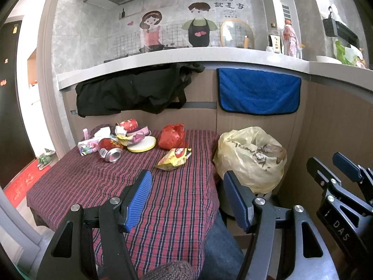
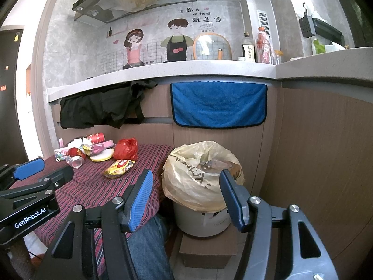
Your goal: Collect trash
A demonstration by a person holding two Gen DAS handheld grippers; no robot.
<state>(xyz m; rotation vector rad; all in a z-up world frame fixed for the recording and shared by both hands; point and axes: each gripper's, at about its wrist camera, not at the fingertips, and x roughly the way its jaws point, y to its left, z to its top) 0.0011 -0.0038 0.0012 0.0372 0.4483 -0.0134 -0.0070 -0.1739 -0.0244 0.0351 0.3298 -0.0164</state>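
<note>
Table (image 1: 98,186), plaid cloth: trash bunched at far edge, near half bare.
Bin (image 2: 200,221) with yellow liner (image 2: 186,186) off table's right edge, on box; liner already mounded. Risk: dropped piece slides off heap to floor.
Left gripper (image 1: 186,200): wide, empty, over near edge.
Right gripper (image 2: 186,200): wide, empty, before bin.
Red bag (image 1: 172,136), far edge: slack, may slip from pads.
Snack packet (image 1: 174,158), nearest: flat, pads may snag cloth.
Can (image 1: 110,149), far left, on side: may roll off.
</note>
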